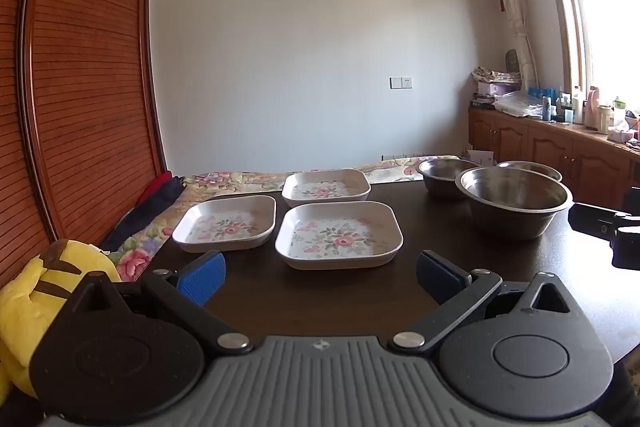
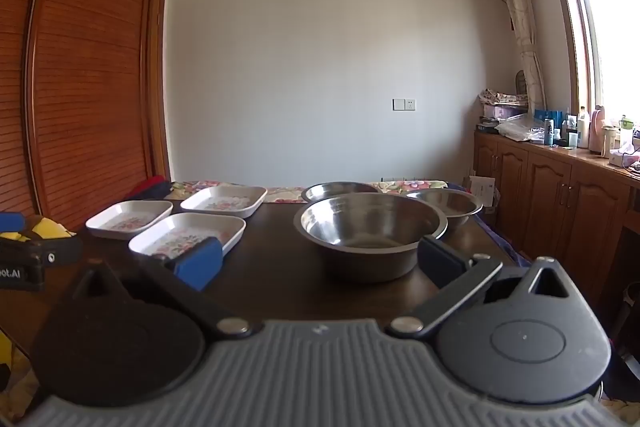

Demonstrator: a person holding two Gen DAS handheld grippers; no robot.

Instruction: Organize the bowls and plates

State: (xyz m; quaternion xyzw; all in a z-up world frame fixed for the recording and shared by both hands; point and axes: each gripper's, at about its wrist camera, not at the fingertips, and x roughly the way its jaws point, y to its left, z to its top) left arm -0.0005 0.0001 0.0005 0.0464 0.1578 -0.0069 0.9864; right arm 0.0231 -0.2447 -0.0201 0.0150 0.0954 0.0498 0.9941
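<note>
Three square white plates with a flower print lie on the dark table (image 1: pixel 440 227): a near one (image 1: pixel 338 235), a left one (image 1: pixel 226 223) and a far one (image 1: pixel 326 188). Three steel bowls stand to their right: a large near bowl (image 1: pixel 514 201), one behind it (image 1: pixel 440 175), one at far right (image 1: pixel 530 169). My left gripper (image 1: pixel 320 277) is open, just short of the near plate, holding nothing. In the right wrist view my right gripper (image 2: pixel 320 261) is open in front of the large bowl (image 2: pixel 370 233), with the plates (image 2: pixel 188 235) to its left.
A yellow plush toy (image 1: pixel 40 291) lies at the table's left edge on a floral bedspread (image 1: pixel 224 181). A louvred wooden wardrobe (image 1: pixel 80 87) stands on the left. Wooden cabinets (image 2: pixel 560 203) with bottles on top run under the window at right.
</note>
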